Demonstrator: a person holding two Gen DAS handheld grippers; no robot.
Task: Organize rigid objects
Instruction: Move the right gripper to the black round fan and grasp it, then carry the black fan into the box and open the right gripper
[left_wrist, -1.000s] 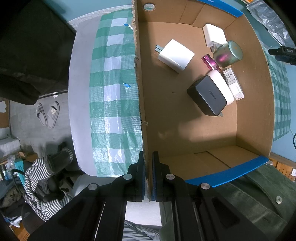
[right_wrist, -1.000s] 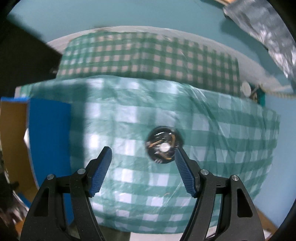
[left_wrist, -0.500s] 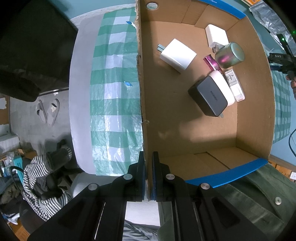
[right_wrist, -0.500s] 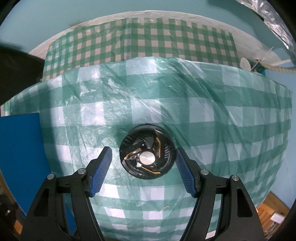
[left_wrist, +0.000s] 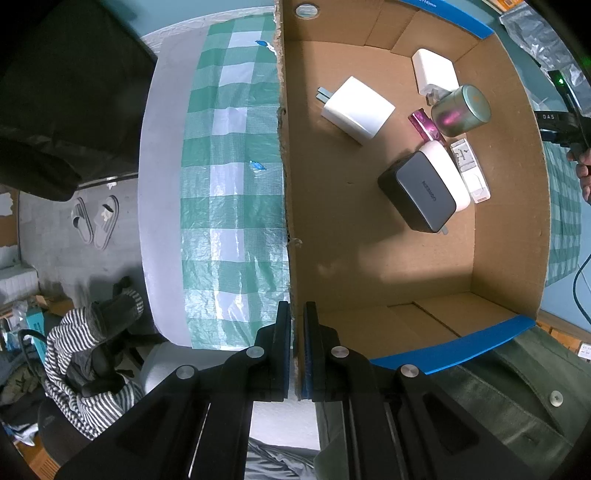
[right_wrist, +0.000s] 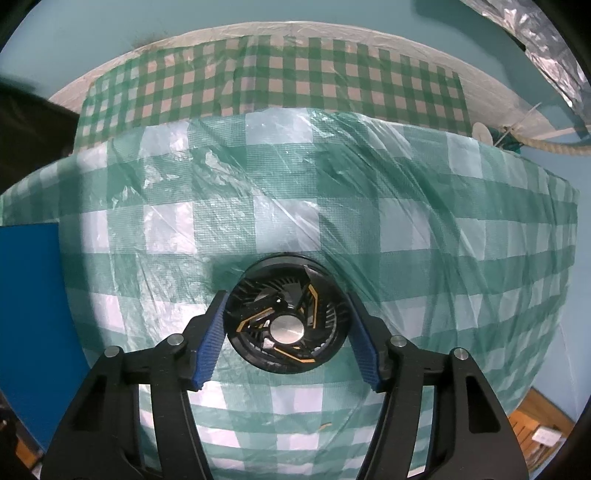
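Note:
A round black fan (right_wrist: 286, 317) with gold trim lies flat on the green checked tablecloth (right_wrist: 332, 221). My right gripper (right_wrist: 286, 325) is open with its jaws on either side of the fan, close to its rim. My left gripper (left_wrist: 297, 325) is shut on the left wall of a cardboard box (left_wrist: 286, 184). Inside the box lie a white charger (left_wrist: 358, 109), a dark grey power brick (left_wrist: 421, 192), a second white charger (left_wrist: 434, 70), a round tin (left_wrist: 461, 109), a purple bar (left_wrist: 424, 125) and a small white packet (left_wrist: 471, 170).
The box's blue-taped flap (right_wrist: 29, 314) shows at the left of the right wrist view. A rope (right_wrist: 546, 144) and silver foil (right_wrist: 554, 66) lie beyond the table's far right edge. The floor, slippers (left_wrist: 96, 221) and striped cloth (left_wrist: 88, 350) lie left of the table.
My right gripper has come down and forward until the fan sits between its open jaws. My left gripper has kept its hold on the box wall.

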